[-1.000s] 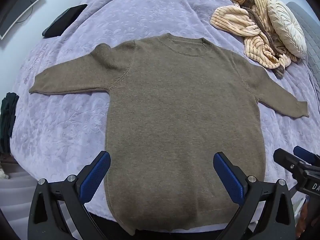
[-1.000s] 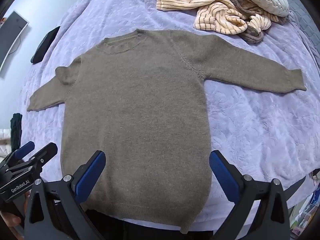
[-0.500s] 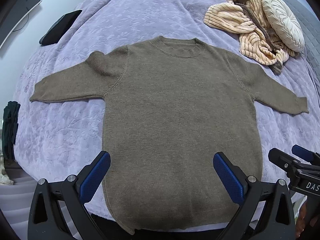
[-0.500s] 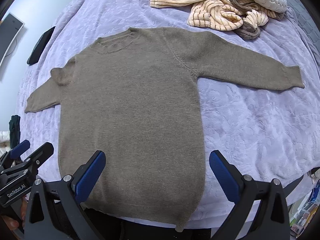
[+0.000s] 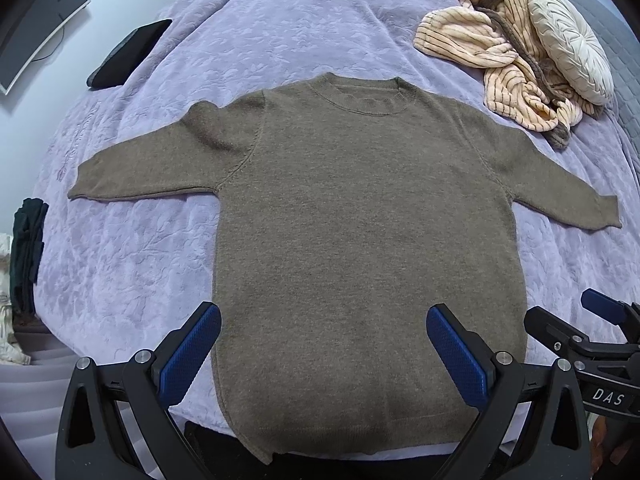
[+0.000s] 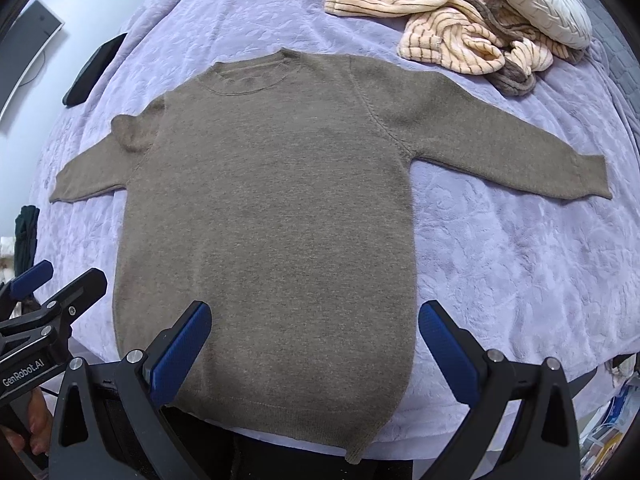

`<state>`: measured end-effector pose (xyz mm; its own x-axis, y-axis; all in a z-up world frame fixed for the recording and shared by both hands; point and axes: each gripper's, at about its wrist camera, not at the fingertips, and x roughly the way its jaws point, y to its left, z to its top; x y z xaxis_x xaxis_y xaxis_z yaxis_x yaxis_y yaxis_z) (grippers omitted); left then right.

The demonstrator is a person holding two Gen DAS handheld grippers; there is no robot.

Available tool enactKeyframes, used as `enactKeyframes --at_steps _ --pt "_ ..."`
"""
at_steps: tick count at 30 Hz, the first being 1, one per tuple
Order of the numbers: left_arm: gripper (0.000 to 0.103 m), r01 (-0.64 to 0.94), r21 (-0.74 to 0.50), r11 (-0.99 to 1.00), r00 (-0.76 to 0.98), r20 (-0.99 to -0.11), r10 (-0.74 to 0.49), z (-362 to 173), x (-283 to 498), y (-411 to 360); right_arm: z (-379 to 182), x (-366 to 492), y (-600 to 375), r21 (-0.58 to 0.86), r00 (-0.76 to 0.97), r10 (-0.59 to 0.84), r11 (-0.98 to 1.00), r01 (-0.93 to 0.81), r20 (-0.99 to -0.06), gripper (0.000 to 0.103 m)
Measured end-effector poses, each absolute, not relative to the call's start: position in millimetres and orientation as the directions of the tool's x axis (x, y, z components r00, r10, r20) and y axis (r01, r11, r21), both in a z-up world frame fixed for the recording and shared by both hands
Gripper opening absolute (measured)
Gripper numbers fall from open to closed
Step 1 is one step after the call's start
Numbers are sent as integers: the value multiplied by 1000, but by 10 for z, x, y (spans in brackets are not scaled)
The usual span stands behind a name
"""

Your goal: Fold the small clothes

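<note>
A brown knit sweater (image 5: 360, 240) lies flat and face up on the lilac bedspread (image 5: 132, 264), both sleeves spread out sideways, hem at the near edge. It also shows in the right wrist view (image 6: 272, 216). My left gripper (image 5: 324, 340) is open and empty, hovering above the hem with its blue pads (image 5: 192, 352) apart. My right gripper (image 6: 316, 340) is open and empty too, above the hem's right part. Each gripper shows at the edge of the other's view: the right gripper (image 5: 592, 332), the left gripper (image 6: 48, 304).
A heap of cream striped clothes (image 5: 500, 52) and a round cream cushion (image 5: 572, 44) lie at the far right. A black flat object (image 5: 128, 52) lies at the far left, with a monitor (image 5: 40, 28) beyond it. Dark clothes (image 5: 28, 236) hang at the left edge.
Both grippers have drawn back slightly toward the near edge and stayed open. The sweater has not moved.
</note>
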<state>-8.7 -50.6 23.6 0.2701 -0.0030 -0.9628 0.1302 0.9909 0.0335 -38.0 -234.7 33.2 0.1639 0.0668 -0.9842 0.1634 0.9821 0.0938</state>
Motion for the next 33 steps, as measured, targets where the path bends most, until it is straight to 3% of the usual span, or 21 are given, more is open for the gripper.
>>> enactKeyframes --at_steps 33 --pt "103 72 18 997 280 -960 -3 370 -251 -412 315 -371 -2280 119 165 102 988 96 -981 103"
